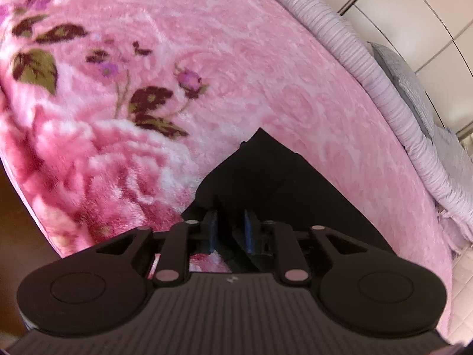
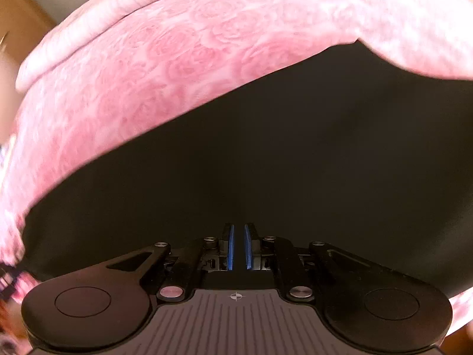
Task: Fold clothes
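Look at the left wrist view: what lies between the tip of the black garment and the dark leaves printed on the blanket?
Nothing but bare pink blanket. The left wrist view shows plush pile alone between the black garment and the printed leaves.

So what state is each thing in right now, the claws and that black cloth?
Left gripper: nearly closed, black cloth between its pads.
Right gripper: narrow gap, grip on cloth unclear.
Black garment: spread on the blanket, one corner lifted.
Pink blanket: lying flat over the bed.
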Motion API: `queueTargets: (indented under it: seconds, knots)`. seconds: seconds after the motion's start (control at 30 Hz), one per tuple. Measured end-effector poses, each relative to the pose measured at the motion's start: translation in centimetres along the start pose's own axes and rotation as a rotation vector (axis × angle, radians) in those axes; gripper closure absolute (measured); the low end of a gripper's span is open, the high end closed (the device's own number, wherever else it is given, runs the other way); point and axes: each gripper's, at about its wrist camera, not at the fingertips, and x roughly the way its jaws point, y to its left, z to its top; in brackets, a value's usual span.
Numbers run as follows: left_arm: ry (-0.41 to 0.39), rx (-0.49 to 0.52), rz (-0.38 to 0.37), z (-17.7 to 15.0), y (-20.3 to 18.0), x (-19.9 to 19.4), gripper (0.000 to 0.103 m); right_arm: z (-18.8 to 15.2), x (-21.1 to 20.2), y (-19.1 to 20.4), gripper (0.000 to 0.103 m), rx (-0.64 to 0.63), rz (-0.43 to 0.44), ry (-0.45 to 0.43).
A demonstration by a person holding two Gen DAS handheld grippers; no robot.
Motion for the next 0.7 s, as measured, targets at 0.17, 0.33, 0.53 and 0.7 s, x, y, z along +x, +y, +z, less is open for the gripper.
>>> queueTargets:
  seconds: [0.17, 0.33, 0.53, 0.7]
  knots:
    - [-0.059, 0.069, -0.010, -1.3, -0.6, 0.1, 0.088, -1.6, -1.3, -4.0, 0.092, -0.151, -0.045, -0.132]
    - [-0.141, 0.163, -0.039, -2.8, -0.9, 1.2, 0.088, -3.4, -0.6, -7.9, 0.092, -0.316, -0.061, -0.262]
    - [-0.240, 0.226, -0.079, -4.5, -0.5, 1.4, 0.088, -6.4, -0.2, -10.7, 0.092, -0.406, -0.033, -0.457]
    - [-0.252, 0.180, -0.125, -5.1, 0.5, 0.5, 0.088, -8.4, -2.6, -11.7, 0.092, -0.397, -0.081, -0.534]
